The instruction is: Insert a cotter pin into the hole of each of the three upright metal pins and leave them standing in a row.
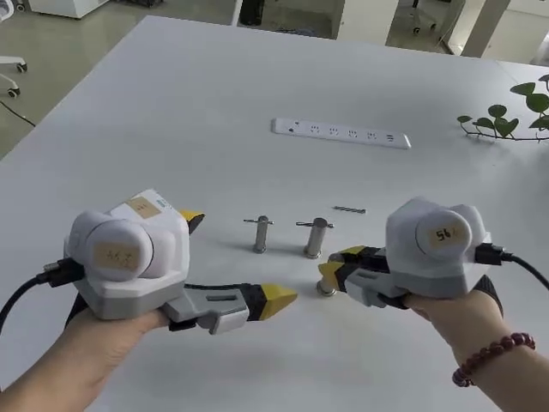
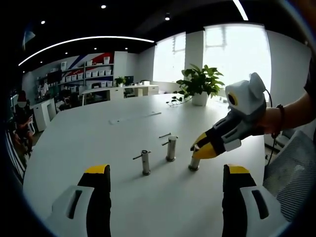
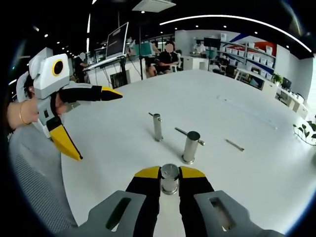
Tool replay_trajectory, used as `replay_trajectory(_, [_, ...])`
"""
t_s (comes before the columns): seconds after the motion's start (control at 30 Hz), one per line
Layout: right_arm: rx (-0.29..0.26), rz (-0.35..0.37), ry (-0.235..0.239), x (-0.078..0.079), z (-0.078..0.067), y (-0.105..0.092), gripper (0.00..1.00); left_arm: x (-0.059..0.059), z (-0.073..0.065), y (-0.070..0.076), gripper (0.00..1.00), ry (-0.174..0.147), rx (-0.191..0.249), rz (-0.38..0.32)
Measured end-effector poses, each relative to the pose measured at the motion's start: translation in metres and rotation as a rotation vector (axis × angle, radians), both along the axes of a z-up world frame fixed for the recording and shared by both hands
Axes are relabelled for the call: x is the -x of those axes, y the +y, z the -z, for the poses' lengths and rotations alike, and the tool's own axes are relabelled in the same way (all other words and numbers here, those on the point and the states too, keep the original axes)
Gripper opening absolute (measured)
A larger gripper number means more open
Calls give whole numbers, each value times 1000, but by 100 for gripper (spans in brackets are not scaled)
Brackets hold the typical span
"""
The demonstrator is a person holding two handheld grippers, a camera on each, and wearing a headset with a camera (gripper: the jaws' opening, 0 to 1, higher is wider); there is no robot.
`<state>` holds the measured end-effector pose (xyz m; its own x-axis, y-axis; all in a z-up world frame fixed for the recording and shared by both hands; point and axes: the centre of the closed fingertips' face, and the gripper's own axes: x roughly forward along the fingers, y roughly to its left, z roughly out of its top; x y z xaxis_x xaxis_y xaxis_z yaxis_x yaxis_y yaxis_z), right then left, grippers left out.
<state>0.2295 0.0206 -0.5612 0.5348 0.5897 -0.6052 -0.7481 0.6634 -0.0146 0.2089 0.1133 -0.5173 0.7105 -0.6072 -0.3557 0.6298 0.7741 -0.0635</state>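
Observation:
Three upright metal pins stand on the white table [image 1: 171, 129]. The left pin [image 1: 261, 233] and the middle pin [image 1: 316, 238] each have a cotter pin through the top. My right gripper [image 1: 330, 266] is shut on the third pin [image 1: 326, 288], nearest me; in the right gripper view its jaws clamp that pin [image 3: 170, 178] just below the top. A loose cotter pin [image 1: 349, 209] lies behind the middle pin. My left gripper [image 1: 236, 259] hovers open to the left of the pins, holding nothing.
A white power strip [image 1: 340, 133] lies further back on the table. A leafy plant [image 1: 510, 116] trails at the far right edge. Open tabletop surrounds the pins. People sit at desks [image 3: 163, 54] far behind.

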Motion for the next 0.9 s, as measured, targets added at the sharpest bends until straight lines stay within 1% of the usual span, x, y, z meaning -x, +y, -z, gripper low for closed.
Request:
replay_trajectory(0.07, [-2,2,-5,1,1,2,8,0,0,1,95,0,-1,-2])
replay_trajectory(0.17, [-9,1,1,4,3,4,8,0,0,1,95,1,-2,-2])
replay_trajectory(0.23, [0,-2,2,6,5,5,8,0,0,0,95,1,-2,-1])
replay_trajectory(0.27, [-5,1,-5,6,4,6,8,1,0,0,94,1,-3,0])
replay_trajectory(0.33, [-13,5,0,7,4,7,8,1,0,0,94,3,-5,1])
replay_trajectory(0.43, [-12,7,-14,8,4,8,8,1,0,-1,94,4,-5,2])
replay_trajectory(0.53, [-27,25,-10,7,4,8,8,2,1,-1,94,7,-7,6])
replay_trajectory(0.67, [-30,24,-22,7,4,8,9,3,2,-3,95,11,-10,12])
replay_trajectory(0.77, [-55,28,-8,8,5,8,9,4,3,-3,95,13,-11,14])
replay_trajectory(0.9, [-42,32,-9,9,9,6,12,4,4,-3,96,15,-14,13])
